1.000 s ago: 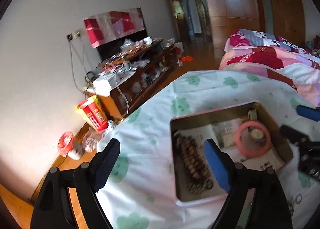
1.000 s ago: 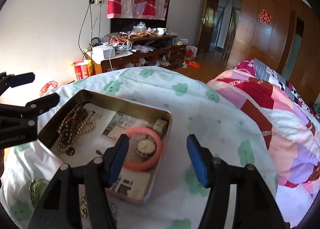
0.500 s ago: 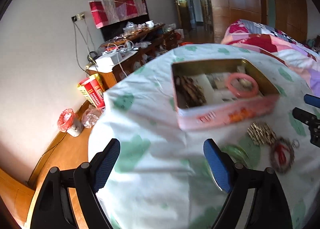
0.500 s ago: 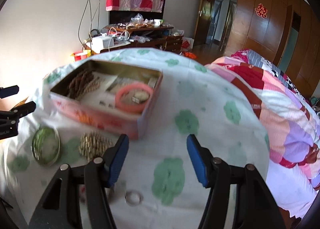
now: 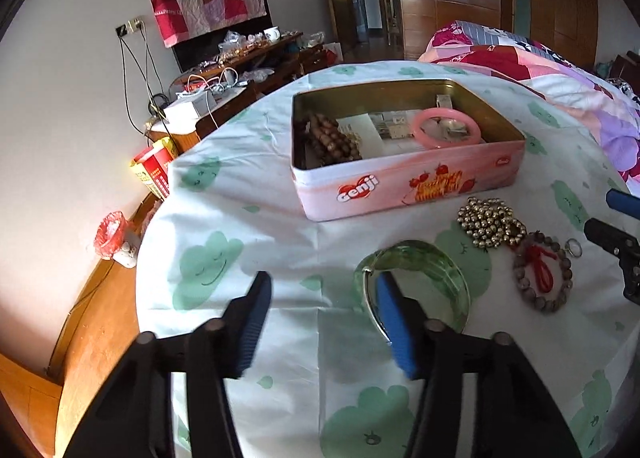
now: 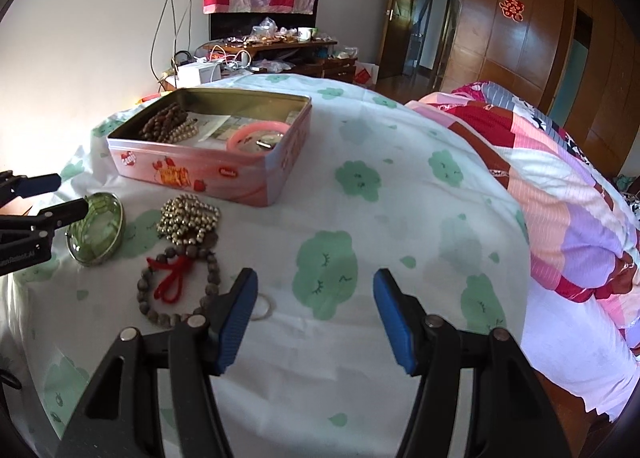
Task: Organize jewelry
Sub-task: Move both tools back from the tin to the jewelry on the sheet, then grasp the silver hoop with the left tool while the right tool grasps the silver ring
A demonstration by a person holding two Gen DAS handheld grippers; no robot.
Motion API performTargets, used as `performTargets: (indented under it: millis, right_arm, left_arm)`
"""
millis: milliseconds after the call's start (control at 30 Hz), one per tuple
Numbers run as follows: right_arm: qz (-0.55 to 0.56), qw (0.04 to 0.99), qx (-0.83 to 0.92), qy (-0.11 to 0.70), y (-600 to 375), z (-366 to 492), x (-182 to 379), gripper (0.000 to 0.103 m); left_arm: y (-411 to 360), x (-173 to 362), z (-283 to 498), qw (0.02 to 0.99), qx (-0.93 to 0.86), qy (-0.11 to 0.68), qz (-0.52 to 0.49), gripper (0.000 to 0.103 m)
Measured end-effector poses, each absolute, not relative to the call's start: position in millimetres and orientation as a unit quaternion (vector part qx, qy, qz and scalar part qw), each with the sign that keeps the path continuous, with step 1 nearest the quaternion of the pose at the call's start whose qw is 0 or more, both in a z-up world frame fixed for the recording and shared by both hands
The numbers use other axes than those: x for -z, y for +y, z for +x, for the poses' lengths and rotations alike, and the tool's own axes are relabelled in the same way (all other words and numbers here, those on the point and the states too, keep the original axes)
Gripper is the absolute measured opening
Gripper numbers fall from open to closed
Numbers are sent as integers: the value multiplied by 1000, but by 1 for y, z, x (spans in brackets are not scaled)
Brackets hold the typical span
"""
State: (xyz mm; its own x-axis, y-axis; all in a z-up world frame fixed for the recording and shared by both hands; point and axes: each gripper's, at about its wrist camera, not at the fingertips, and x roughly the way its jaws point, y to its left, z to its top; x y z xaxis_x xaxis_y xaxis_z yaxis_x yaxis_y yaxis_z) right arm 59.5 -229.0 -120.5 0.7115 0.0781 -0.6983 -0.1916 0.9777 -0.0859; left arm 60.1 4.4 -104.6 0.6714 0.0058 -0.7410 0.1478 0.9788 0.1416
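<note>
An open pink tin (image 5: 404, 181) (image 6: 192, 171) on the table holds brown beads (image 5: 328, 137), a pink bangle (image 5: 446, 129) and papers. In front of it lie a green glass bangle (image 5: 416, 262) (image 6: 96, 230), a gold bead string (image 5: 488, 221) (image 6: 188, 215), a dark bead bracelet with a red tassel (image 5: 544, 274) (image 6: 176, 286) and a small silver ring (image 5: 574, 248) (image 6: 264, 306). My left gripper (image 5: 320, 322) is open, its right finger over the green bangle's near rim. My right gripper (image 6: 312, 318) is open and empty, its left finger beside the ring.
The table wears a white cloth with green clouds (image 6: 360, 217). A bed with a patchwork quilt (image 6: 560, 185) lies to the right. A cluttered wooden cabinet (image 5: 240, 69) stands by the far wall. The table edge drops to a wooden floor (image 5: 92, 338) at left.
Both grippers have pulled back from above the tin and dropped toward the near table. The loose jewelry in front of the tin has come into view. Both stay open.
</note>
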Motion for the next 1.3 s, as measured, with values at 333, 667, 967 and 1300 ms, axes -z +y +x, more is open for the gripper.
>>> performTargets:
  millis: [333,667,967,1300]
  right_arm:
    - [-78,906,-117,398,-215,55,141,44]
    - [-67,906,-138,394,-217,52,142,12]
    - [-69,908,-128,392,-219,54,138,10]
    - [-54,910,-120,393,-225,56,140,48]
  left_arm:
    - [0,103,52,909,78,400,84,6]
    - [10,82,45,920,84,377,64,4]
    - [17,64,41,928,85,359,52,4]
    - [20,54,37,934,77,345,52,4]
